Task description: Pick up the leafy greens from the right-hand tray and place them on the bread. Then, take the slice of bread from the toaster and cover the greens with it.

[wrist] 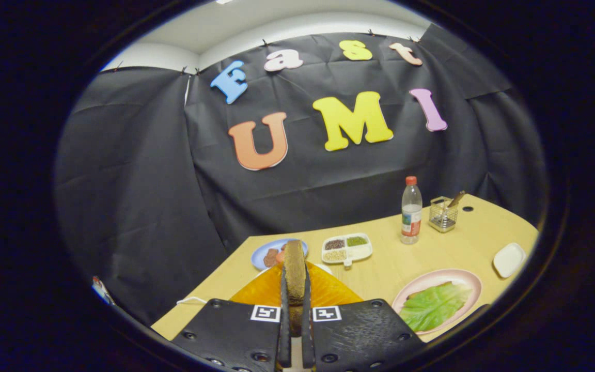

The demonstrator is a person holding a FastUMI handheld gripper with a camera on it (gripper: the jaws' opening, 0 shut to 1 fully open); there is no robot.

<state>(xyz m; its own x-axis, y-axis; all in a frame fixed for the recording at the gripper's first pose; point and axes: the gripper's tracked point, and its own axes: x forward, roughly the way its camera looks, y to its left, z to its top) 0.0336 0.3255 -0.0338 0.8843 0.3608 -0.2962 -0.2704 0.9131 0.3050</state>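
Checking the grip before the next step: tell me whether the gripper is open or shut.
Shut. The gripper has both fingers pressed on the bread slice, held on edge between them above the orange toaster.

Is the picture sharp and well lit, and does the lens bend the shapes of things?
In the gripper view, the light is soft and even, with no strong glare; the table edge curves from fisheye distortion; the bottle and leafy greens look fairly sharp; the bread slice, clamped between the gripper fingers, is near the lens and slightly soft.
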